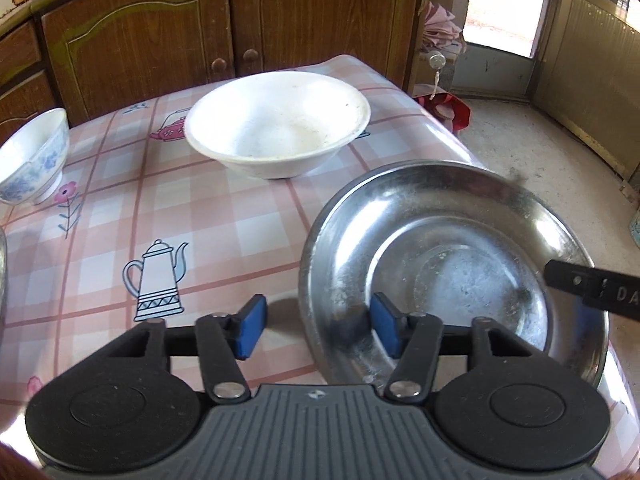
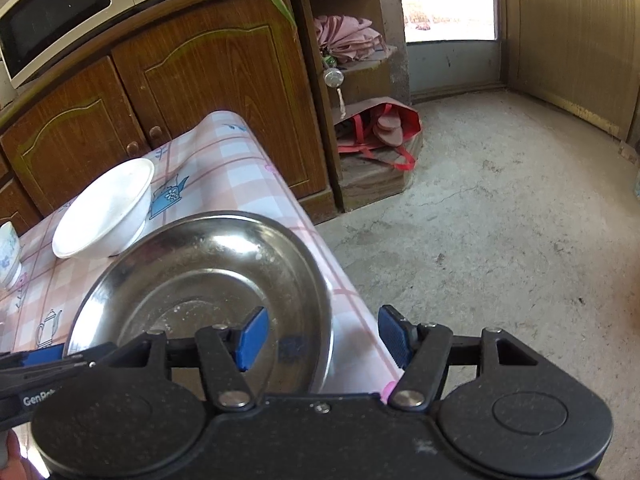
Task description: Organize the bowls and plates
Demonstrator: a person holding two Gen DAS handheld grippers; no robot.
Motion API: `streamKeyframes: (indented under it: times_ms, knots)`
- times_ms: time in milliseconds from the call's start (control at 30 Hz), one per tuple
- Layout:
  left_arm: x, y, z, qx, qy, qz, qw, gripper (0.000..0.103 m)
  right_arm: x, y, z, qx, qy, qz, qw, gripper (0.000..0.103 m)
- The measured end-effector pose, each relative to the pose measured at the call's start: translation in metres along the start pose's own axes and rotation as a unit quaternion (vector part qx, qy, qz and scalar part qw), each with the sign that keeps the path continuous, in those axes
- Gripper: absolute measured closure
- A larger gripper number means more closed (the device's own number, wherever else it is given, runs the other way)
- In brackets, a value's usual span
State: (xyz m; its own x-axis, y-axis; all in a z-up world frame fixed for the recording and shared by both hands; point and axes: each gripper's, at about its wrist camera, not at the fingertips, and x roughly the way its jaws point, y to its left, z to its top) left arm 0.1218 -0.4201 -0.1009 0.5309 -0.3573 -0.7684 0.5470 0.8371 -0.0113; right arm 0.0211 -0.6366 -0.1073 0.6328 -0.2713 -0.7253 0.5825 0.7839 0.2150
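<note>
A shallow steel plate (image 1: 460, 216) lies at the table's right edge, near the front. My left gripper (image 1: 319, 328) is open and straddles the plate's left rim, one blue pad inside the dish and the other over the tablecloth. My right gripper (image 2: 323, 335) is also open and straddles the right rim of the plate (image 2: 208, 256), with its outer pad past the table edge. Neither pair of pads presses the metal. A white bowl (image 1: 276, 124) stands behind the plate. A small blue-flowered bowl (image 1: 32, 156) stands at the far left.
The table (image 1: 160, 208) carries a pink checked cloth with teapot prints. Brown wooden cabinets (image 1: 140, 40) stand close behind it, with a microwave (image 2: 52, 12) on top. To the right are bare concrete floor (image 2: 480, 220) and a shelf with a red bag (image 2: 380, 132).
</note>
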Motion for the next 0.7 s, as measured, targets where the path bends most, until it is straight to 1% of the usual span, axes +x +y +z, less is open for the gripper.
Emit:
streamKeyframes:
  times_ms: [33, 67, 100, 167, 200, 233, 267, 333, 500, 700]
  knots:
    - [0.000, -0.002, 0.000, 0.003, -0.002, -0.007, 1.0000, 0.062, 0.000, 0.001, 0.000, -0.001, -0.001, 0.002, 1.000, 0.047]
    - [-0.001, -0.005, 0.000, 0.010, -0.004, -0.013, 0.9999, 0.066, -0.002, 0.003, 0.001, -0.004, -0.004, -0.001, 1.000, 0.060]
    - [-0.001, -0.006, 0.000, 0.015, -0.005, -0.014, 0.9998, 0.066, -0.003, 0.004, 0.001, -0.008, -0.007, -0.003, 1.000, 0.070]
    - [-0.001, -0.004, 0.000, 0.013, -0.006, -0.022, 0.9997, 0.069, -0.003, 0.005, 0.000, -0.012, -0.007, -0.011, 1.000, 0.071]
    - [-0.002, -0.001, 0.000, 0.007, -0.006, -0.026, 0.9996, 0.070, -0.004, 0.005, 0.000, -0.013, -0.008, -0.015, 1.000, 0.074]
    - [-0.003, 0.001, 0.000, 0.001, -0.005, -0.030, 0.9995, 0.073, -0.004, 0.004, -0.001, -0.013, -0.009, -0.017, 1.000, 0.076]
    - [-0.003, 0.004, 0.001, -0.003, -0.004, -0.033, 0.9994, 0.077, -0.005, 0.003, -0.001, -0.011, -0.010, -0.017, 1.000, 0.077]
    - [-0.007, 0.006, 0.002, -0.006, -0.006, -0.039, 0.9992, 0.079, -0.007, 0.002, 0.000, -0.007, -0.012, -0.014, 1.000, 0.078]
    - [-0.020, 0.005, 0.002, -0.005, -0.016, -0.040, 0.9991, 0.081, -0.020, 0.005, 0.002, -0.015, -0.028, -0.016, 0.999, 0.078]
    - [-0.040, 0.005, 0.001, -0.005, -0.032, -0.038, 0.9988, 0.081, -0.040, 0.006, 0.002, -0.006, -0.051, -0.005, 0.999, 0.078]
